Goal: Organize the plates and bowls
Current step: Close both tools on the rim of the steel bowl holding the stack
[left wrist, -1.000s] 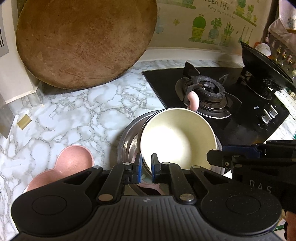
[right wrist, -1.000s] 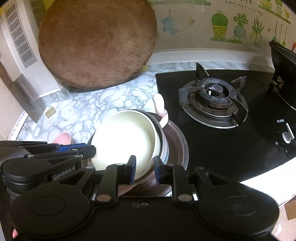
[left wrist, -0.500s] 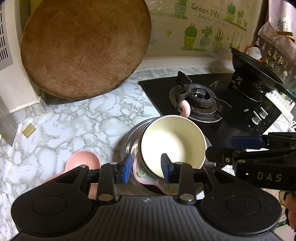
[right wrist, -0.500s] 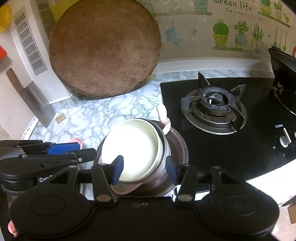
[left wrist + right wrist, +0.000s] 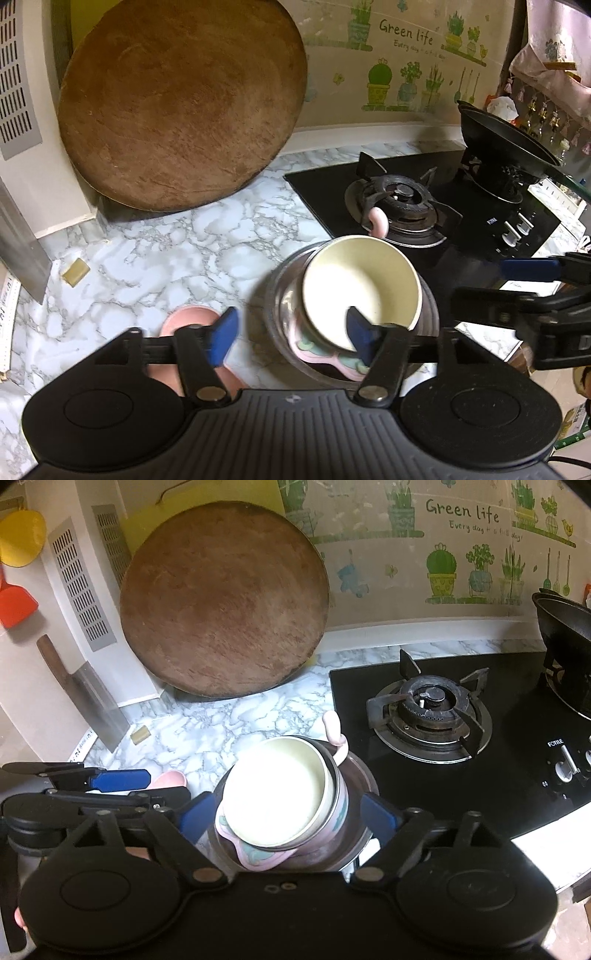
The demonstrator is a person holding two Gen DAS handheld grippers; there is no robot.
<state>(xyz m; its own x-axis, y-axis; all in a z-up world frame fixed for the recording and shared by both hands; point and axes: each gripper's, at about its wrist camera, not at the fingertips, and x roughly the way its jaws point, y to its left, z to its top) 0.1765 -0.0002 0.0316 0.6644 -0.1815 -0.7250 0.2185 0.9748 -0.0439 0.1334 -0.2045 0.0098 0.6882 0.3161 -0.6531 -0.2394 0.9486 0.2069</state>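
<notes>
1. The round wooden board (image 5: 184, 107) leans on the wall; its top edge is cut off in my left view, and in my right view a yellow board (image 5: 147, 517) stands mostly hidden behind it.
2. The black wok (image 5: 506, 144) on the far burner is cut off at the frame edge in both views.
3. The steel basin (image 5: 275, 295) on the marble counter (image 5: 147, 258) holds the stack, but I see only its rim, because the bowls cover the inside.
4. The cream bowl (image 5: 360, 282) sits on top, tilted, inside a pink dish (image 5: 314, 354) with pale green patches. What kind of dish this is, I cannot tell.
5. The pink plate (image 5: 188, 319) beside the basin is mostly hidden behind my left gripper (image 5: 291, 339).
6. My left gripper was closed on the near rim of the cream bowl one second ago. Its jaws are opening now, pressing on nothing.
7. My right gripper (image 5: 286, 818) was also closed at the rim. Its jaws are opening wide, with the stack seen between them but not touched.
8. Both views now show more wall and counter than before.
</notes>
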